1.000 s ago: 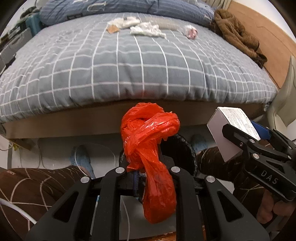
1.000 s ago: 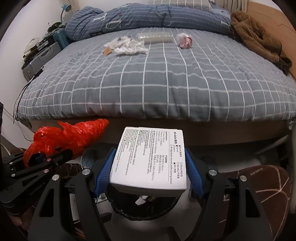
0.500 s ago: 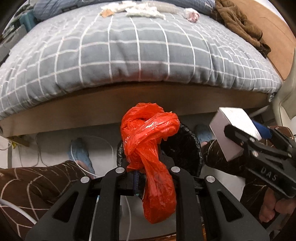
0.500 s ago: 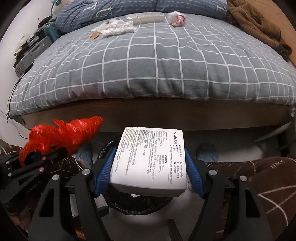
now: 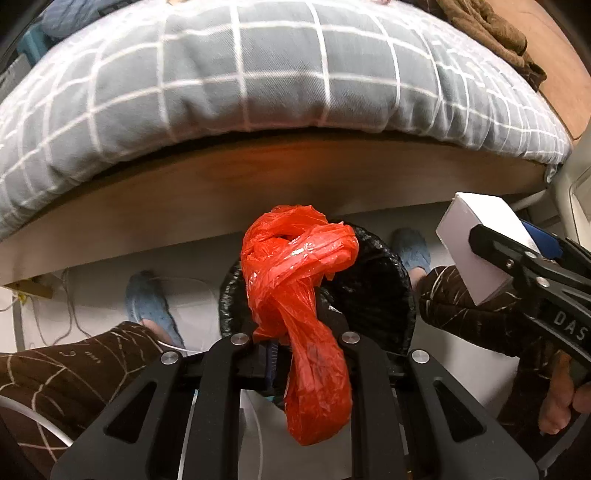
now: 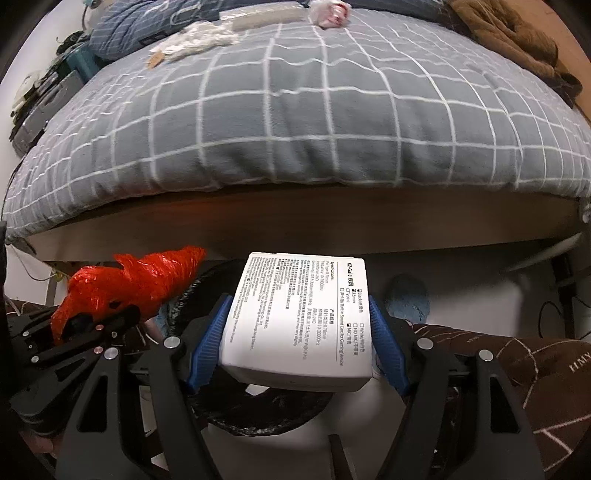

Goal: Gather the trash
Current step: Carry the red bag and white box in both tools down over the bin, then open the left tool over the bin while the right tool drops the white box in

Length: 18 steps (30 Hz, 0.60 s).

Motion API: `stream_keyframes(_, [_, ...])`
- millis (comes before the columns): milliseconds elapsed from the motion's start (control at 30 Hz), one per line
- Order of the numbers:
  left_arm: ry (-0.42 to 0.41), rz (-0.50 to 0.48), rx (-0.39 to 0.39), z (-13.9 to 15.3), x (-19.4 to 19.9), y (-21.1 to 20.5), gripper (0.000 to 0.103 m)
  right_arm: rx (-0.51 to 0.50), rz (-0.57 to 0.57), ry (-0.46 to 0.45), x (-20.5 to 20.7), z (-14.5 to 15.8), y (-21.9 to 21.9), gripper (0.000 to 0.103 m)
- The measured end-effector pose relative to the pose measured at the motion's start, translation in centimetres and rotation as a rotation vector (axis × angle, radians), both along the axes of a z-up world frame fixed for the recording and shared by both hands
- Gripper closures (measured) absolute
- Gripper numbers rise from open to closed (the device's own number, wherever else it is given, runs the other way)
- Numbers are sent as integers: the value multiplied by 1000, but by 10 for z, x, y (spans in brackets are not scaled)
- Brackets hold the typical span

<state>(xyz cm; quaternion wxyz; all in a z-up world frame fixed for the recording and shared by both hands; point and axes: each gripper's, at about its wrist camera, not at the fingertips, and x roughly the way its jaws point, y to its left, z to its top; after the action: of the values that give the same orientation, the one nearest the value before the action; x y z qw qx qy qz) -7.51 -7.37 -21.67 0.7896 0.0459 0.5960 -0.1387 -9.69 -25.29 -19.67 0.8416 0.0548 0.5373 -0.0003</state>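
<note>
My left gripper [image 5: 291, 332] is shut on a knotted red plastic bag [image 5: 295, 273], which hangs right over a bin lined with a black bag [image 5: 376, 291] on the floor. In the right wrist view the red bag [image 6: 136, 284] shows at the left. My right gripper [image 6: 299, 332] is shut on a white printed carton [image 6: 299, 314], its blue pads [image 6: 208, 332] pressing both sides, above the black bin [image 6: 258, 410]. The carton [image 5: 480, 240] and right gripper [image 5: 524, 266] appear at the right of the left wrist view. More trash lies far up the bed: white crumpled paper [image 6: 199, 37] and a small pink-white wad [image 6: 328, 14].
The bed with a grey checked duvet [image 6: 295, 110] and its wooden side board [image 5: 258, 184] rise just beyond the bin. A person's legs in brown patterned trousers [image 5: 74, 376] and blue slippers [image 5: 147, 302] flank the bin. Brown clothes [image 6: 509, 37] lie on the bed's right.
Both grippers have sunk toward the floor with their loads; the bed now fills the upper view and the black bin looks nearer below the red bag and the carton.
</note>
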Motion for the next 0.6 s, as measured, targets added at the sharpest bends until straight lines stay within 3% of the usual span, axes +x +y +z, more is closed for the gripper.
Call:
stream_keyframes(433, [60,-41,7,-37,10,-11,87,6,-47,49,-12,-23,-38,34])
stream_keyframes(500, [53,-38,12,-39,11,-13,86,9,-47,55,-10,-26,-40,34])
stream_keyframes(600, [39,-33,17,-38,10,-13,73,15,-42,62,-10,-31,-42,34])
